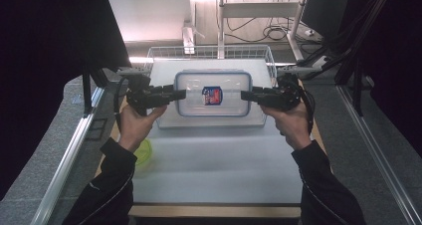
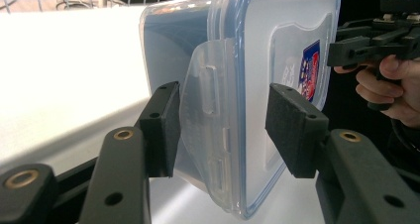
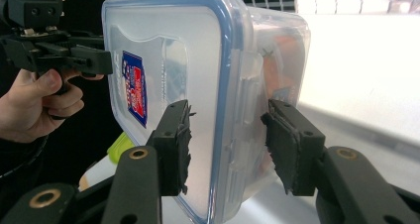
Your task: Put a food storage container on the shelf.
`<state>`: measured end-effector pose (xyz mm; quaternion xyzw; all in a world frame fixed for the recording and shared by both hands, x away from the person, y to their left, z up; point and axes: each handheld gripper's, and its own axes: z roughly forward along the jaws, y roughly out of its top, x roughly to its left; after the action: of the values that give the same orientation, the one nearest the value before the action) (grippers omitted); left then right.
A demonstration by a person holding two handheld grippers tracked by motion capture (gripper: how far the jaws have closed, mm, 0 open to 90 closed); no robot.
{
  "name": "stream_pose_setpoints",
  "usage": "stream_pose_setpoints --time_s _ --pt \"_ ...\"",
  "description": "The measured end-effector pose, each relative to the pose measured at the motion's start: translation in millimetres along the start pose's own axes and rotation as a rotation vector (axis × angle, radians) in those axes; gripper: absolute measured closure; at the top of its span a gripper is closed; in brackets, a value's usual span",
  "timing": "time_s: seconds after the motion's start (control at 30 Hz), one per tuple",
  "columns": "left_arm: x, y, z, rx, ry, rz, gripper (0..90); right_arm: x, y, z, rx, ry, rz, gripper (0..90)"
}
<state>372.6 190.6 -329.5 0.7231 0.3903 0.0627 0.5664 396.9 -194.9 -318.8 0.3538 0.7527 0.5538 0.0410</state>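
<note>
both claws (image 1: pixel 180 94) (image 1: pixel 245 95) clamp lidded container (image 1: pixel 214 78) ends, above table (image 1: pixel 214 160).

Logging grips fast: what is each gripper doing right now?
Left gripper: shut on one end of the clear plastic container with blue-rimmed lid.
Right gripper: shut on its other end.

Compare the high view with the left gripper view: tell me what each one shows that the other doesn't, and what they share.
High view alone: both sleeves, the wire basket behind the white table, and a yellow-green thing by the left forearm.

Left gripper view alone: the side latch of the box, up close, standing between the left gripper pads, one pad on the lid side and one on the base side.

Both: the clear box with its blue-rimmed lid and red-blue sticker, gripped at one end by the left gripper and at the other by the right gripper.
</note>
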Motion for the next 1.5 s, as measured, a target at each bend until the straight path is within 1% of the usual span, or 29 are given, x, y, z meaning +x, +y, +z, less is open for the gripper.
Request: stream_pose_setpoints --time_s 0.03,0.07,0.2,0.27,0.3,0.43,0.5,0.53,0.6,0.73,0.77,0.8,0.87,0.9,0.93,1.0,1.03,1.1,1.23,1.3,1.4,1.5 --pt "0.0 0.0 0.0 0.0 0.0 0.0 48.6 0.0 0.0 0.0 0.0 0.0 0.0 53.1" --pt "2.4 7.1 0.7 -0.007 0.001 -0.001 48.6 -2.3 7.3 0.8 -0.008 -0.002 -0.004 53.1" --pt "8.4 20.4 2.5 -0.011 0.0 -0.002 48.6 -6.2 18.3 3.5 -0.013 -0.002 0.001 53.2" --pt "11.7 26.2 3.7 -0.011 0.001 -0.011 48.5 -8.9 23.9 5.7 -0.016 -0.003 0.004 53.1" --pt "13.8 29.0 4.2 -0.011 0.0 -0.008 48.5 -10.5 26.6 6.9 -0.016 -0.002 0.004 53.1" --pt "22.5 37.9 7.6 -0.013 -0.013 -0.024 48.6 -14.7 37.2 10.8 -0.027 -0.005 0.013 53.1" --pt "27.8 41.4 10.2 -0.014 -0.02 -0.033 48.6 -17.3 42.3 12.6 -0.025 -0.009 0.019 53.1" --pt "27.8 41.4 10.2 -0.014 -0.02 -0.033 48.6 -17.3 42.3 12.6 -0.025 -0.009 0.019 53.1" --pt "35.1 45.2 14.0 -0.015 -0.026 -0.048 48.6 -21.4 49.0 15.8 -0.025 -0.014 0.03 53.2" --pt "41.6 47.5 17.5 -0.021 -0.029 -0.056 48.5 -25.7 54.9 19.9 -0.022 -0.019 0.036 53.1" --pt "46.1 48.0 19.8 -0.023 -0.03 -0.067 48.5 -28.6 57.9 23.0 -0.021 -0.021 0.038 53.2" --pt "46.1 48.0 19.8 -0.023 -0.03 -0.067 48.4 -30.0 59.4 24.6 -0.018 -0.022 0.042 53.1" --pt "53.1 48.4 23.9 -0.028 -0.03 -0.081 48.4 -33.6 61.9 28.4 -0.021 -0.025 0.048 53.0" --pt "53.1 48.4 23.9 -0.028 -0.03 -0.081 48.4 -33.6 61.9 28.4 -0.021 -0.025 0.048 53.0" --pt "56.9 48.8 26.2 -0.025 -0.028 -0.086 48.4 -37.6 63.9 32.4 -0.023 -0.027 0.055 52.9" --pt "58.6 49.0 27.3 -0.025 -0.026 -0.086 48.3 -38.7 64.3 33.8 -0.022 -0.027 0.058 52.9" --pt "61.2 49.1 29.6 -0.021 -0.019 -0.094 48.2 -42.7 64.5 37.7 -0.014 -0.03 0.065 52.7" --pt "63.8 49.2 31.5 -0.026 -0.014 -0.097 48.1 -45.9 64.1 40.6 -0.009 -0.029 0.074 52.6" --pt "64.5 52.1 34.4 -0.025 0.004 -0.102 47.8 -52.3 65.3 45.3 -0.011 -0.029 0.093 52.0" --pt "64.4 53.0 35.2 -0.023 0.01 -0.099 47.8 -54.9 65.7 46.3 -0.006 -0.027 0.094 51.9" --pt "64.1 53.5 36.0 -0.026 0.013 -0.097 47.4 -58.1 64.7 47.3 -0.013 -0.02 0.095 51.6" --pt "62.1 51.1 36.6 -0.047 0.024 -0.077 47.0 -59.1 62.8 47.5 -0.025 -0.02 0.093 51.0"
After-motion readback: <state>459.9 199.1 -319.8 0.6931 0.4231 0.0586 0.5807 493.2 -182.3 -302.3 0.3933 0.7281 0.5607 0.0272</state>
